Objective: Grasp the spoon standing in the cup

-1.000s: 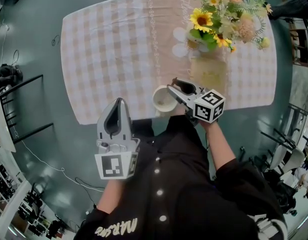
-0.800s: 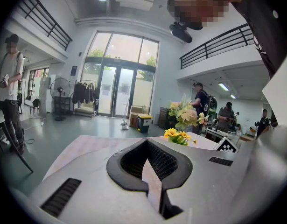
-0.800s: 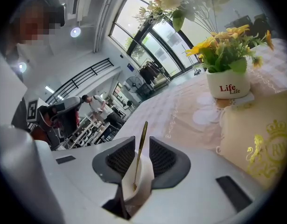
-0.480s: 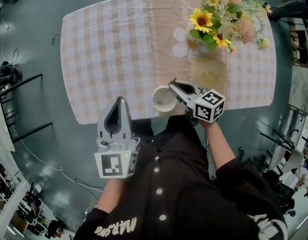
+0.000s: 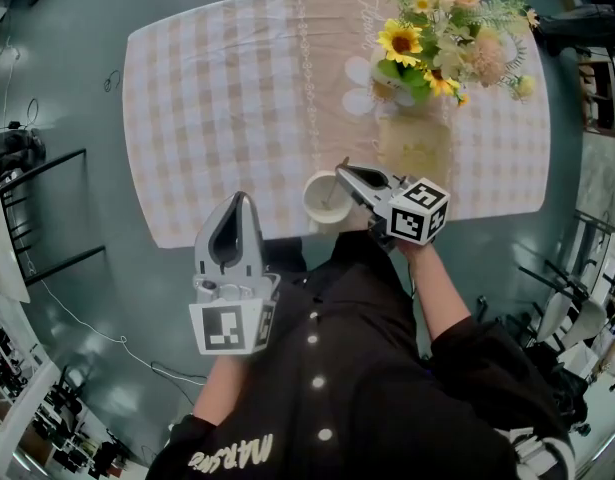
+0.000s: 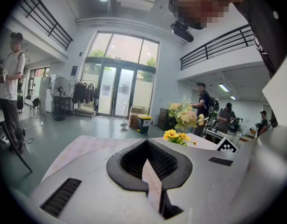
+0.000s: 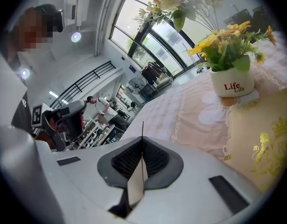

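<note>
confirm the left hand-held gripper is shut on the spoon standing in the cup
No, the right hand-held gripper is; its jaws have just closed on the spoon standing in the cup. The head view shows it; the left hand-held gripper is empty.

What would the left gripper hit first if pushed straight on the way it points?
Probably the bare checked tablecloth: the left gripper points across it with nothing standing in that line. The cup and flowers sit off to its right. Depth is unclear.
</note>
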{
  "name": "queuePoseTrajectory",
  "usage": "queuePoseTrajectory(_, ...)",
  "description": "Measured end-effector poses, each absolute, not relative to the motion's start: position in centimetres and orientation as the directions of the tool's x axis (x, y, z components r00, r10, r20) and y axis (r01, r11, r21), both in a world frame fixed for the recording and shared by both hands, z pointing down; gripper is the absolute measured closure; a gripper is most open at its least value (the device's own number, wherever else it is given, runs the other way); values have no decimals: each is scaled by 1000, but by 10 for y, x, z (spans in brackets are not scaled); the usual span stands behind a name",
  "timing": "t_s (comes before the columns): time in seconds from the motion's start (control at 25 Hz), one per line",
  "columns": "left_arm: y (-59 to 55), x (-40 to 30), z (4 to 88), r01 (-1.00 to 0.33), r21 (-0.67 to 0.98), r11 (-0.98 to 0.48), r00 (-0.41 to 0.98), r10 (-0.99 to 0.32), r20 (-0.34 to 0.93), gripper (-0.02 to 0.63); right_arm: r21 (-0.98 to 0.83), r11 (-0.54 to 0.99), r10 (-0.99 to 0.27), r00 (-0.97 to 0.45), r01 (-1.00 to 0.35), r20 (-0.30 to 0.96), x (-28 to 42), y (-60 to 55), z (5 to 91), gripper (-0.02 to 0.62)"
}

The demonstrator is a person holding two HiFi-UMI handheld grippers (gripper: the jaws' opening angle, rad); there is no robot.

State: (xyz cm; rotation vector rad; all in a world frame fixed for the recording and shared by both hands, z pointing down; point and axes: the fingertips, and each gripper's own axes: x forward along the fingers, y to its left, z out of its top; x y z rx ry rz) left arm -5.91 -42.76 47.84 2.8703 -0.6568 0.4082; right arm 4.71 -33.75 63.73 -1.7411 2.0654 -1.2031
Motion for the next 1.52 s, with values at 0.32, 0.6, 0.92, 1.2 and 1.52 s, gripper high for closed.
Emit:
queuePoseTrajectory(0.32,-429,-57,468,-450,99,-888,874,-414,255,589,-676,40,-901,-319,-736,295,43,-340,616,594)
queuePoseTrajectory(0.6,-427,-56,458,-452,100,-887,876,-419,240,589,-625,95,-899,-336,-775,280,42,-340,587,594)
queuePoseTrajectory(0.92,-429,-52,444,-444,89,-892,884,-419,207,589,-525,177,-906,-346,-833,244,39,-343,534,594)
queuePoseTrajectory(1.2,-438,-48,430,-443,79,-893,888,-425,177,589,-436,152,-947,-258,-887,193,58,-342,483,594)
queuePoseTrajectory(1.52,-446,-43,412,-450,68,-891,888,-437,141,589,-355,64,-984,-118,-933,133,83,-333,441,594)
